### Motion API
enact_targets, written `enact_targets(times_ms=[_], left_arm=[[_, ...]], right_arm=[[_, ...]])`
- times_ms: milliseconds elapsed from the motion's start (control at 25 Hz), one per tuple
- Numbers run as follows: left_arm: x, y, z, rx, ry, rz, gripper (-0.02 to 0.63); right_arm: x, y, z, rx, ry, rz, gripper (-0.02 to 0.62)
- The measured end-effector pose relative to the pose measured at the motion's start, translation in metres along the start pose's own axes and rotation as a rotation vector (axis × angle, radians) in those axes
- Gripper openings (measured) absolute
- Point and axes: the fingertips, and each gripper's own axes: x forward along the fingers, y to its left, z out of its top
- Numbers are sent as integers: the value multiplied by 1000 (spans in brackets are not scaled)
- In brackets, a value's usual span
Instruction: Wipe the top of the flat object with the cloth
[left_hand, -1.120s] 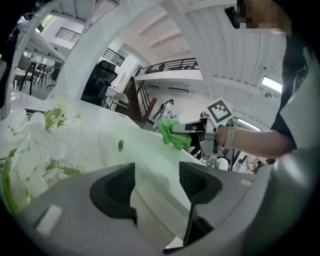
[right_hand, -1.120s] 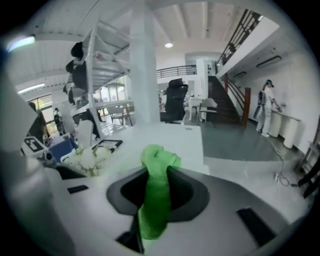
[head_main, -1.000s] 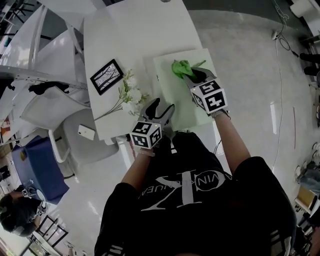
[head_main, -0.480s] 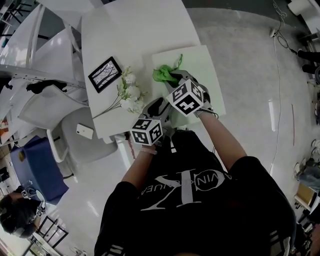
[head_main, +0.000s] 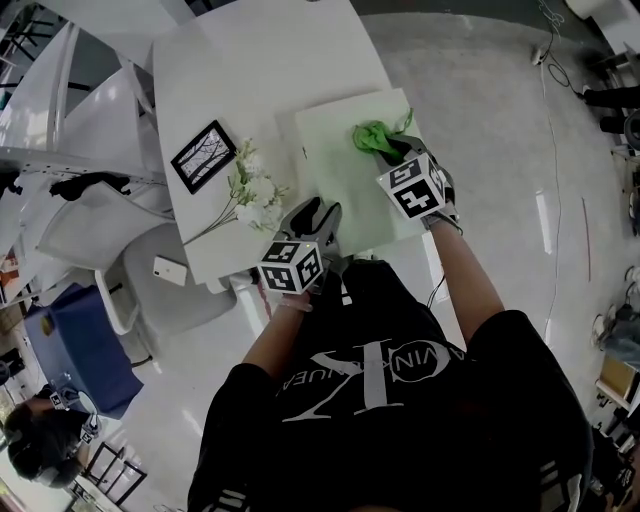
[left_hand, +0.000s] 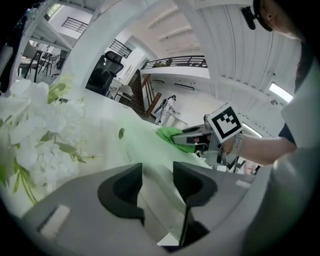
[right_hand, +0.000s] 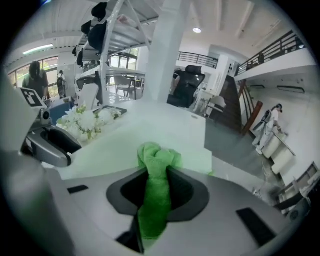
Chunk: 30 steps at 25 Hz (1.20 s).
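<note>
A pale green flat board (head_main: 345, 180) lies on the white table (head_main: 260, 70), its near end over the table's front edge. My right gripper (head_main: 398, 155) is shut on a bunched green cloth (head_main: 374, 137), which rests on the board's far right part; the cloth (right_hand: 156, 165) fills the gap between the jaws. My left gripper (head_main: 317, 215) sits at the board's near left edge. Its jaws have just been closing and now stand part open, with the board's edge (left_hand: 150, 155) running between them. I see no pad pressing on it.
A black picture frame (head_main: 203, 155) and a spray of white flowers (head_main: 255, 190) lie left of the board. White chairs (head_main: 90, 215) stand left of the table, one with a small white object (head_main: 170, 268) on its seat. Grey floor runs along the right.
My right gripper swept the cloth left across the board, then back to the far right. The left gripper stayed put and its jaws narrowed.
</note>
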Motion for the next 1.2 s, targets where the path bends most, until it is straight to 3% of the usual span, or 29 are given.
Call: enact_targets(times_ms=[520, 760, 920, 1200], left_arm=[[0, -1, 0, 11, 11, 1, 202], [0, -3, 4, -30, -11, -24, 206], [-6, -6, 7, 1, -20, -81, 271], [-13, -23, -8, 59, 28, -151, 311]], right_arm=[[-24, -55, -43, 168, 17, -117, 78], [-33, -67, -42, 275, -48, -159, 78], [-47, -38, -22, 251, -135, -145, 78], [-48, 42, 6, 184, -158, -40, 78]])
